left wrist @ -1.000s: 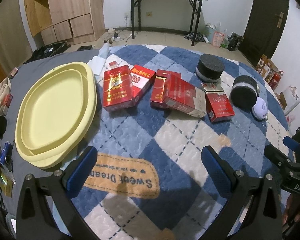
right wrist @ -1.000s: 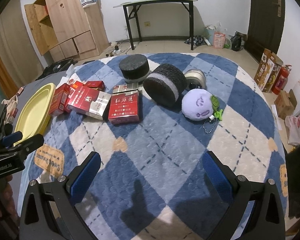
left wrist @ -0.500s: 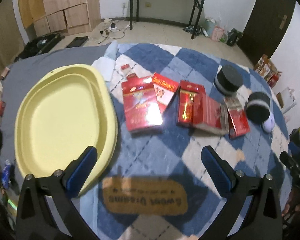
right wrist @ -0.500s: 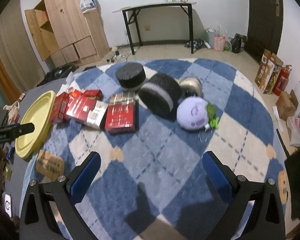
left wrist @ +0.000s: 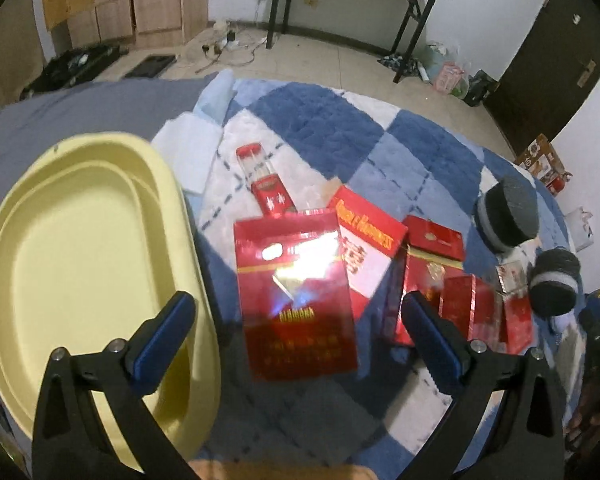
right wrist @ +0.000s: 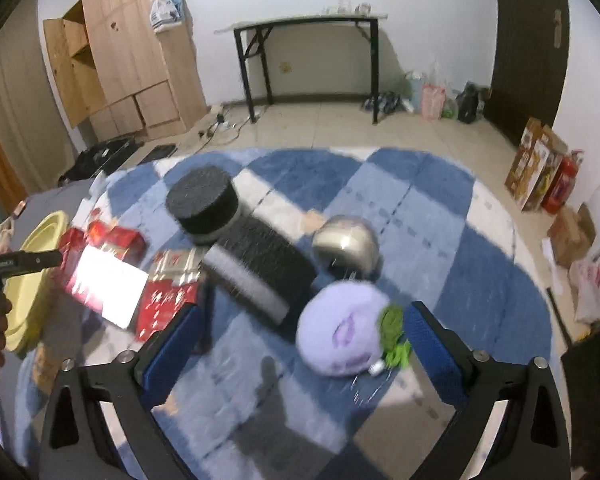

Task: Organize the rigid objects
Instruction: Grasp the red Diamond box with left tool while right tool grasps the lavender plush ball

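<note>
My left tongs (left wrist: 296, 330) gape wide over a glossy red carton (left wrist: 296, 300) beside the smooth yellow tray (left wrist: 80, 280); next carton (left wrist: 366, 248) reads "Double Happiness". Right tongs (right wrist: 300, 340) spread before a fuzzy purple plush (right wrist: 342, 330).

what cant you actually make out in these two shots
- Left wrist view: small print on the big red box is lost to glare and blur.
- Left wrist view: right tongs at the right edge, too dark to read.
- Right wrist view: purple plush face smeared by motion blur.
- Right wrist view: yellow tray mostly cut off by boxes.
</note>
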### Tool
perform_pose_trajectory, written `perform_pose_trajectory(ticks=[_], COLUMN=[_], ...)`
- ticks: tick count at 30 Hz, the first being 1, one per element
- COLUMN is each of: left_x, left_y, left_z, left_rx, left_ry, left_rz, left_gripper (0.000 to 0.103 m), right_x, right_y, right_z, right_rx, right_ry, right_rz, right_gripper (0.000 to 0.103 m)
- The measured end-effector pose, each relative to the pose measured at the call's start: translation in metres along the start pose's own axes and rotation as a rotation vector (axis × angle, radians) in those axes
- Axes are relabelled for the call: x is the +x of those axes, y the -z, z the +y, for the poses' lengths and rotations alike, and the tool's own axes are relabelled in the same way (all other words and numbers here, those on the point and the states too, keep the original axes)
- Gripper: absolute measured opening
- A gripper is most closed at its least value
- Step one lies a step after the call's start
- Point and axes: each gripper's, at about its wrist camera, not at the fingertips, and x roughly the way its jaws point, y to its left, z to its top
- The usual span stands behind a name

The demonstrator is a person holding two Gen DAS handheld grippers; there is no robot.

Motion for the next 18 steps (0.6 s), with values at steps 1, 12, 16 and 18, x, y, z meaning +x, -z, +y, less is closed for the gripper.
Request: perform_pose_trajectory(ticks=[1, 12, 16, 18], left_x=[0.001, 0.017, 0.019, 0.016], left_y=[0.0, 0.004, 0.005, 0.005], left_z=[-0.001, -0.004, 0.004, 0.002], left_rx=[0.008, 0.051, -0.016, 0.001], left_ry=[-0.006, 0.033, 0.071, 0.046], left_rz=[-0.006, 0.027, 0.038, 0.024], left_gripper=[0.102, 0.065, 0.059, 0.059], right_x=[0.001, 0.056, 0.063, 0.065], right_y=[0.001, 0.021, 0.023, 0.021], right_z=[0.0, 0.0, -0.003, -0.006], right_rx=[0.003, 0.016, 0.023, 0.025], right_ry=[0.0, 0.056, 0.083, 0.097], right_rz=[0.012, 0.174, 0.18, 0.18], right_gripper=[0.101, 0.099, 0.084, 0.073])
